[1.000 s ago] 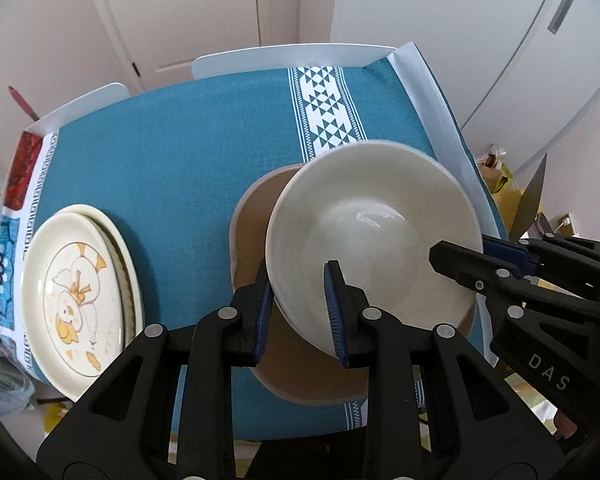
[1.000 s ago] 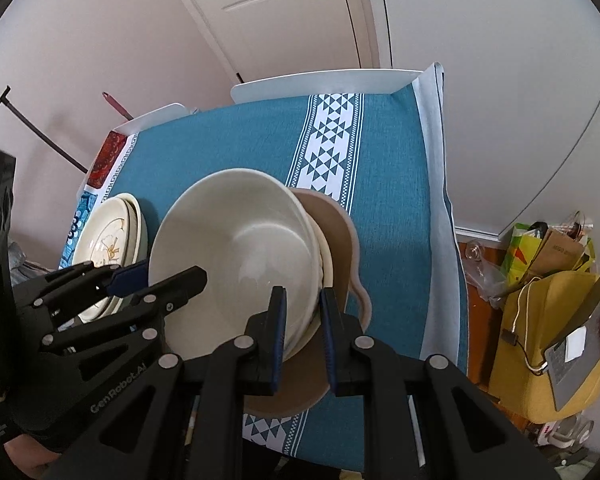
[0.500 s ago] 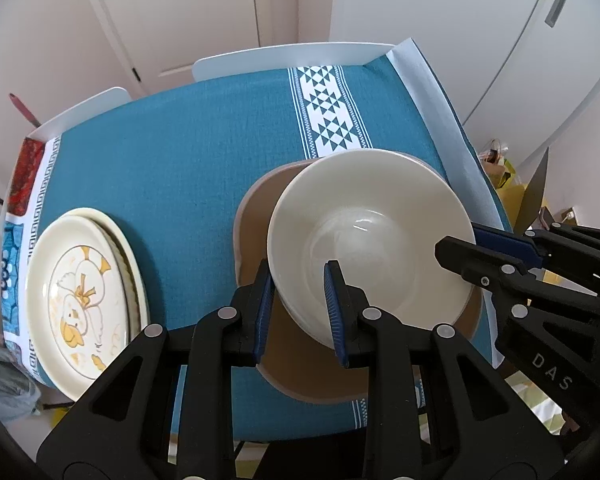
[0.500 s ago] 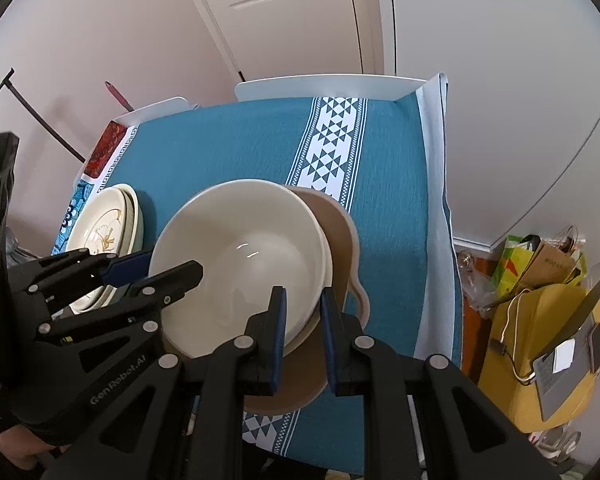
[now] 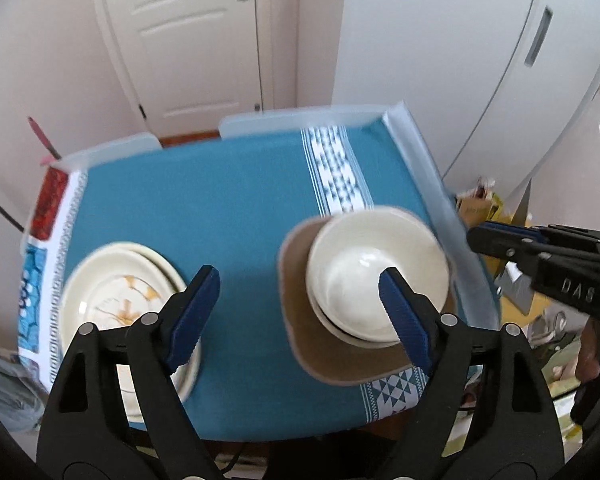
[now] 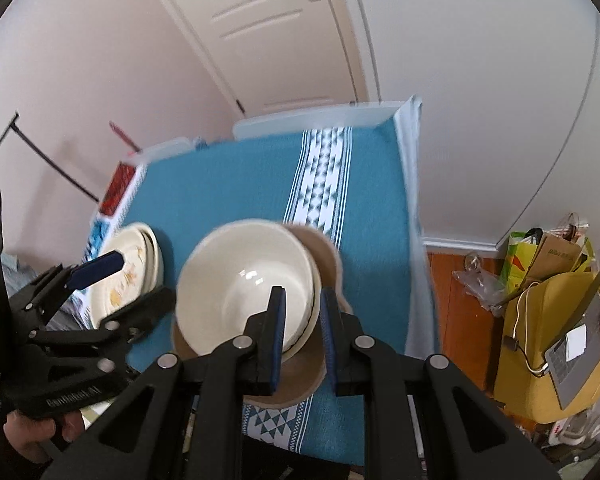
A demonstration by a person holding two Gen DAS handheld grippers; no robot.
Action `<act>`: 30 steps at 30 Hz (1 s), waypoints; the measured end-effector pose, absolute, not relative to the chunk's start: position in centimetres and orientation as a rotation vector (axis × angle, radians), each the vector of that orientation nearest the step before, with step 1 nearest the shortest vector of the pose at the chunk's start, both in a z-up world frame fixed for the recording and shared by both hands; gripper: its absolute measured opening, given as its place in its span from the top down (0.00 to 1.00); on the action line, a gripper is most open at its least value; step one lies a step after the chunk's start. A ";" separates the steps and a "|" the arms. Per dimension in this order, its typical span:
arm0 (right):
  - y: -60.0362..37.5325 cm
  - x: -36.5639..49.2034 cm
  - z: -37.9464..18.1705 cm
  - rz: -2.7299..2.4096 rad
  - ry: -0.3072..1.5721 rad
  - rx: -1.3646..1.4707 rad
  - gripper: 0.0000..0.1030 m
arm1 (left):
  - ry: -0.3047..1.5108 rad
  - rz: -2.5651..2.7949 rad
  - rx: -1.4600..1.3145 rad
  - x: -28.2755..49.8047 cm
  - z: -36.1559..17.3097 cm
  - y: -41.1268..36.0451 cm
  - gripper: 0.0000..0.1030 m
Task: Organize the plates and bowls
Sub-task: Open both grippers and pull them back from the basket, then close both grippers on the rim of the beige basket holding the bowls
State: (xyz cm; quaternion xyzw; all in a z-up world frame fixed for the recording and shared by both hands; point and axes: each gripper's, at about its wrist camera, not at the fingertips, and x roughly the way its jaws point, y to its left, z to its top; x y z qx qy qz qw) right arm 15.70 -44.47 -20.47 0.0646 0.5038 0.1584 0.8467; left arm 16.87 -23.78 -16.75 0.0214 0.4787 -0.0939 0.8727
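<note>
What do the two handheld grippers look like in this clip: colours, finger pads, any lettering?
Both are black plastic with silver rivets and blue ribbed pads on the fingers. The left gripper shows white "GenRobot.AI" lettering on its side in the right wrist view; the right gripper carries "DAS". No cables or sleeves show.

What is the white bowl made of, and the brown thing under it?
The white bowl looks like glazed ceramic: bright window glints sit on its smooth inside. The brown plate beneath looks matte, with no shine and a paler rim; perhaps unglazed stoneware or plastic, hard to tell.

bowls (image 5: 376,276) on mat (image 5: 332,364), plates (image 5: 112,300) left
</note>
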 end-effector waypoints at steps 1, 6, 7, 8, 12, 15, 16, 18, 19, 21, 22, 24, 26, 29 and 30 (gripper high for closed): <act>-44.6 15.5 -19.8 0.334 1.050 0.135 0.85 | 0.982 -0.198 0.043 16.7 -15.9 -23.3 0.21; -45.4 13.9 -16.3 0.344 1.002 0.120 0.30 | 0.891 -0.193 0.078 15.0 -12.6 -21.1 0.00; -45.4 13.6 -16.2 0.340 1.002 0.114 0.12 | 0.905 -0.204 0.092 14.9 -12.8 -20.8 0.00; -45.4 13.2 -16.3 0.331 1.002 0.105 0.00 | 0.928 -0.215 0.101 14.9 -13.2 -20.7 0.00; -45.1 13.0 -18.5 0.269 1.115 0.006 0.00 | 1.059 -0.261 0.153 15.1 -16.9 -20.4 0.00; -44.8 13.0 -20.8 0.206 1.190 -0.059 0.00 | 1.133 -0.284 0.190 15.6 -19.6 -20.8 0.00; -44.7 13.0 -21.3 0.199 1.211 -0.075 0.00 | 1.150 -0.290 0.196 15.8 -20.2 -20.9 0.00; -44.1 13.3 -22.6 0.189 1.248 -0.124 0.00 | 1.188 -0.307 0.195 16.5 -21.6 -21.1 0.00; -43.9 13.4 -23.1 0.193 1.256 -0.133 0.00 | 1.202 -0.313 0.190 16.8 -22.3 -21.2 0.00; -43.7 13.9 -24.3 0.188 1.283 -0.149 0.00 | 1.229 -0.319 0.194 17.5 -23.4 -21.5 0.00; -43.7 14.0 -24.7 0.185 1.293 -0.151 0.00 | 1.236 -0.321 0.202 17.7 -23.7 -21.6 0.00; -43.6 14.4 -25.5 0.195 1.314 -0.145 0.00 | 1.247 -0.331 0.215 18.1 -24.4 -22.0 0.00; -43.3 14.7 -26.0 0.195 1.326 -0.165 0.00 | 1.268 -0.346 0.221 18.6 -25.1 -22.4 0.01; -42.6 15.3 -27.0 0.195 1.344 -0.216 0.05 | 1.293 -0.363 0.232 19.0 -26.2 -23.0 0.03; -42.4 15.6 -27.4 0.204 1.356 -0.229 0.10 | 1.302 -0.366 0.236 19.2 -26.6 -23.2 0.05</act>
